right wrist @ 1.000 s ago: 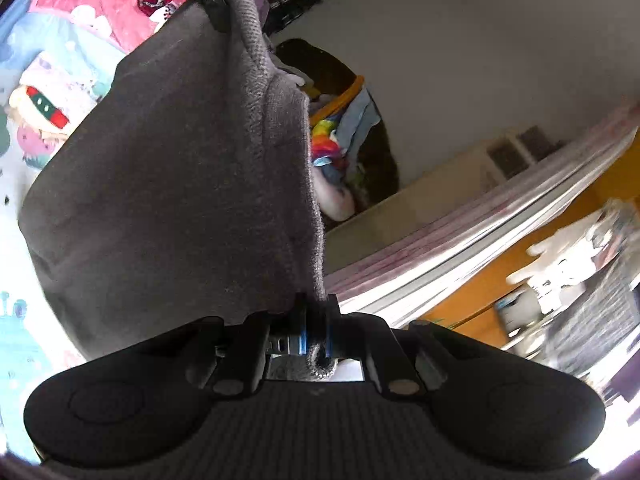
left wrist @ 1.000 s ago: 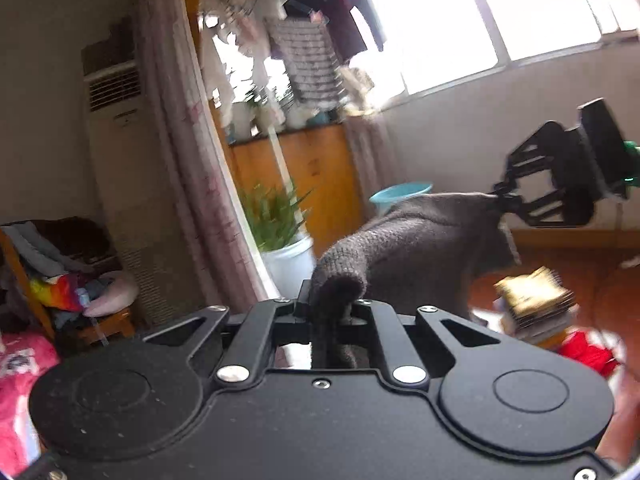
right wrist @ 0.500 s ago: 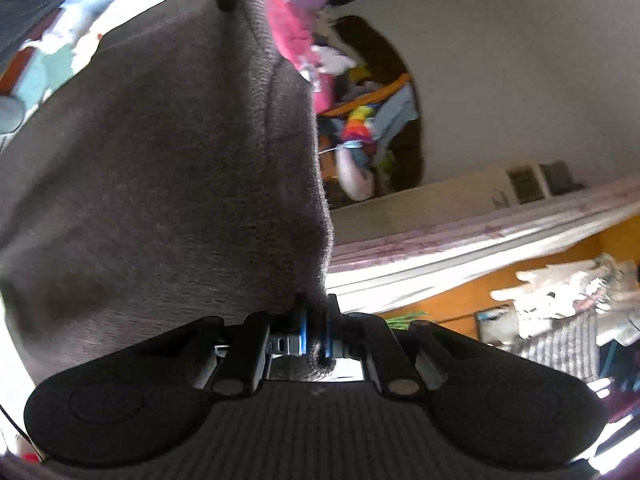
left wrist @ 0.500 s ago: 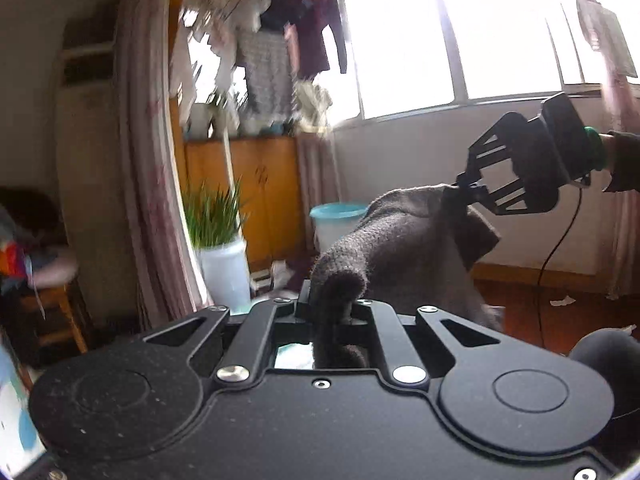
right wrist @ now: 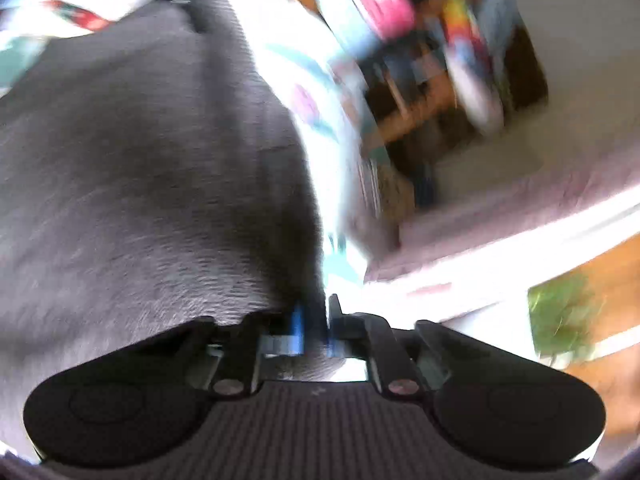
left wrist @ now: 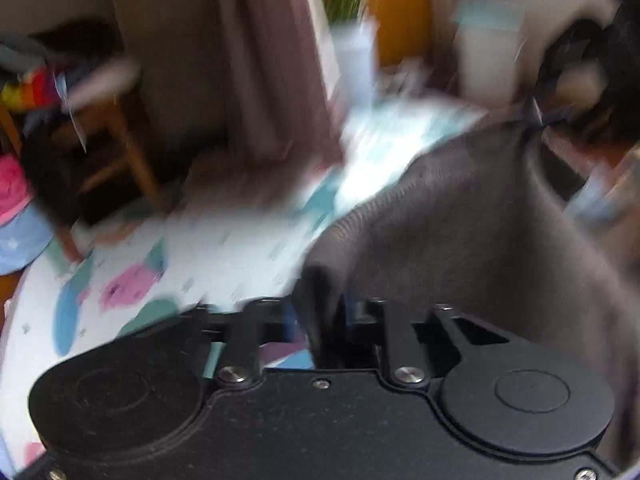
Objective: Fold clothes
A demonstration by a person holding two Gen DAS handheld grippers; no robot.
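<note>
A grey knit sweater [left wrist: 460, 220] hangs stretched between both grippers, low over a white bed sheet with coloured shapes [left wrist: 220, 248]. My left gripper [left wrist: 320, 312] has its jaws opening, and the sweater's edge still stands between them, with a gap on the left side. In the right wrist view the sweater [right wrist: 140, 160] fills the left half. My right gripper [right wrist: 316, 320] is also opening, and a dark fold of the knit lies between its blue pads. The right gripper's tip [left wrist: 536, 120] meets the far corner of the cloth. Everything is blurred by motion.
A wooden chair [left wrist: 112, 128] piled with colourful clothes stands beyond the sheet at the left. A pink curtain [left wrist: 272, 60], a potted plant [left wrist: 348, 8] and a pale bucket [left wrist: 484, 52] stand behind. Pink and blue fabric [left wrist: 16, 208] lies at the far left edge.
Both grippers swung down from window height to just over the patterned sheet, carrying the sweater. Both sets of jaws have widened from a tight pinch on the knit.
</note>
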